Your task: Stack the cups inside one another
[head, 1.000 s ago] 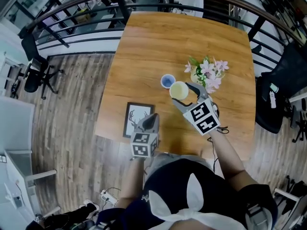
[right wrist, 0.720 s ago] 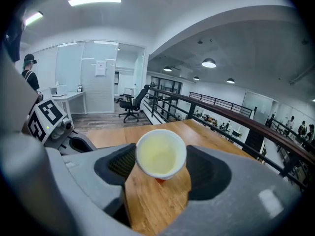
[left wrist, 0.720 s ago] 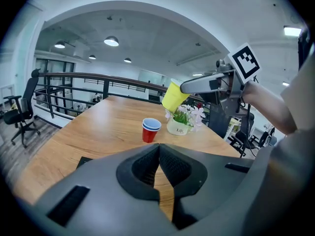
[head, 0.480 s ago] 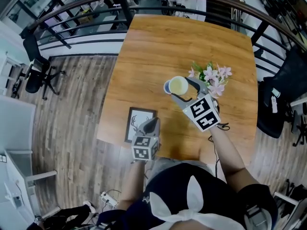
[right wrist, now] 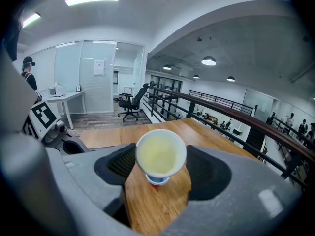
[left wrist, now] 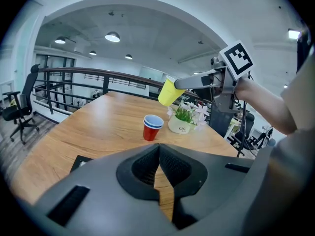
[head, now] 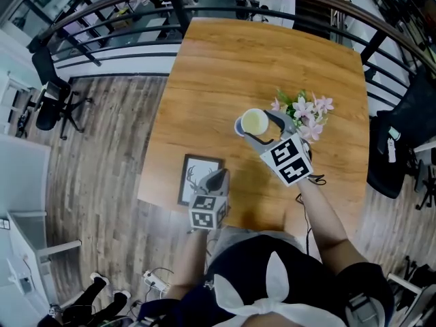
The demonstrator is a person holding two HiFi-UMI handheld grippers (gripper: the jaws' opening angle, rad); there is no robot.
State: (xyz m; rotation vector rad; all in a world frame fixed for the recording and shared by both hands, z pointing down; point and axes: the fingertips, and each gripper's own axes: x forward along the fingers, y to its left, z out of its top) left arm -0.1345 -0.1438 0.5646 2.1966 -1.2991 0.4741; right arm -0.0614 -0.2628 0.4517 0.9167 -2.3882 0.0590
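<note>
Yellow cup [head: 254, 122] above red cup [left wrist: 150, 132], pink flowers [head: 303, 111] beside, framed picture [head: 197, 180] apart

Flower pot [left wrist: 180, 126] crowds stacked cups [left wrist: 152, 127]; tabletop [head: 231, 60] beyond lies open.

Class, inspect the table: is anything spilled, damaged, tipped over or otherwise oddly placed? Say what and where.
Nothing is spilled or damaged. The only thing off upright is the yellow cup, held tilted in the air by the right tool, roughly above the blue-in-red cup pair.
</note>
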